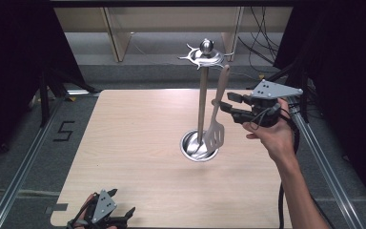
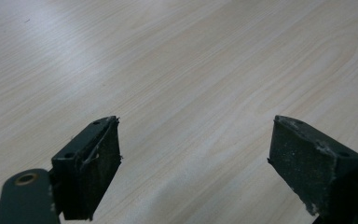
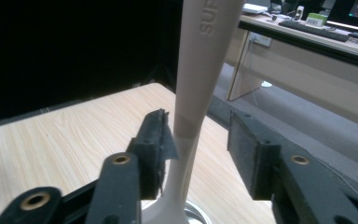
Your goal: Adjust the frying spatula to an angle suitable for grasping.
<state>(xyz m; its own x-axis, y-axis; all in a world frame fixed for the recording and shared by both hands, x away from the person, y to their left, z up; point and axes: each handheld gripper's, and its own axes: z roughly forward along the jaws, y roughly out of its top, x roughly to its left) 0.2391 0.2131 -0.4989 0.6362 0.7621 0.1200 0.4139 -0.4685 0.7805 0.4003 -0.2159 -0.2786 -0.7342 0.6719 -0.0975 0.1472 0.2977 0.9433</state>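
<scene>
Spatula [image 1: 218,112] hangs beside stand pole [image 1: 202,102] — table [image 1: 133,143] beneath.

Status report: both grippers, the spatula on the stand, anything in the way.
Right gripper open, jaws either side of the spatula handle. Spatula hangs from the rack, blade over its base. Left gripper open above bare table. Nothing in the way.

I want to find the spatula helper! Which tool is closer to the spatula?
The right tool. Its jaws stand open on either side of the spatula handle. The left tool sits far off at the table's near edge.
</scene>
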